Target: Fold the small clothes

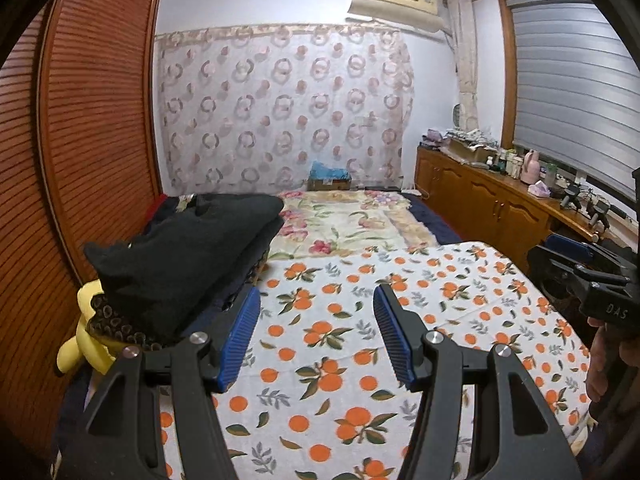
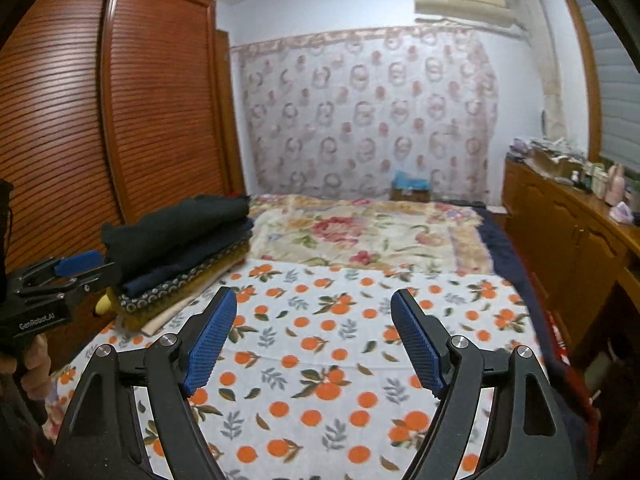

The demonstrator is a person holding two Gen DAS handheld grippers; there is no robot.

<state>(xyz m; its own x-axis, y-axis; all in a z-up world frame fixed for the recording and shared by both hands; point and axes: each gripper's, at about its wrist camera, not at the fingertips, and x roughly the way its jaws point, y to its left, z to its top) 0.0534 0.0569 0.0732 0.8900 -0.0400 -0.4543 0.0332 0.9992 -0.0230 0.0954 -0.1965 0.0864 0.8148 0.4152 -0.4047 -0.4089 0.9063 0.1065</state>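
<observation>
Hovering spread and empty, left tool [image 1: 316, 332] and right tool [image 2: 314, 338] face orange-print sheet [image 2: 320, 360], folded clothes stack [image 1: 180, 256] beside.

left wrist: low, close over bed [image 1: 460, 276], facing curtain [image 1: 280, 104] | right wrist: same, rightward | shared: both

dim, even light; blurred, warped edges

- Orange-print sheet [image 2: 320, 344] over the bed
- Floral blanket [image 2: 360, 236] behind it
- Slatted wardrobe [image 1: 96, 120]
- Cluttered sideboard [image 1: 492, 196], bottles perhaps
- Air conditioner [image 1: 394, 0]
</observation>
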